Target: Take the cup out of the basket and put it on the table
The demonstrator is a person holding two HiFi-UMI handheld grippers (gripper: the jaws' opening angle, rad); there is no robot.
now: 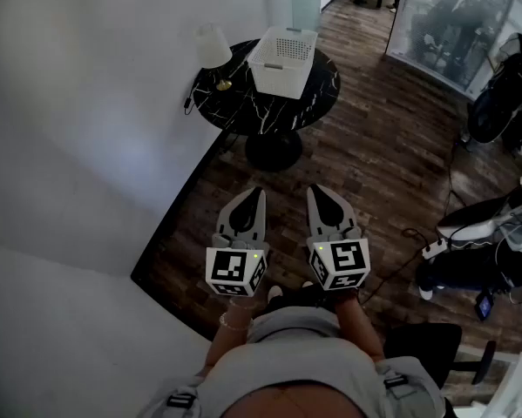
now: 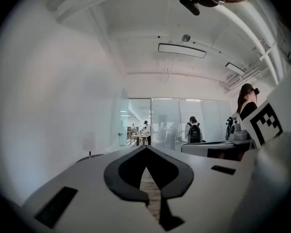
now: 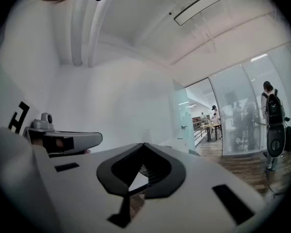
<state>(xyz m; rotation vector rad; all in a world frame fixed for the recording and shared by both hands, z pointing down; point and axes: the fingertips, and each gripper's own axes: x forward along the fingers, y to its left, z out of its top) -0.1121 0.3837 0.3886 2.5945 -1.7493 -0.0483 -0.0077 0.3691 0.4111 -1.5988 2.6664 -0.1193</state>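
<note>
Dark wood floor [image 1: 374, 146] fills the head view, with a round black marble table [image 1: 317, 90] standing by the white wall [image 1: 86, 103]. A white basket [image 1: 278, 81] sits on the tabletop, and a lamp [image 1: 212, 46] with a pale shade stands just beside it. From this height the cup cannot be made out inside the basket. The left gripper [image 1: 259, 192] and right gripper [image 1: 314, 190] are held side by side close to the person's body, pointing toward the table but well apart from it, each with its marker cube facing the camera.

Seen from the left gripper view, the left gripper [image 2: 146, 148] has its jaws pressed together at the tips, with nothing between them. The other gripper's marker cube [image 2: 266, 123] shows at the right, and a person with a backpack [image 2: 194, 130] stands by a glass partition far ahead.

Along the right gripper view, the right gripper [image 3: 144, 144] also has its jaws closed tip to tip, pinching nothing. The left gripper [image 3: 62, 140] lies level at the left.
</note>
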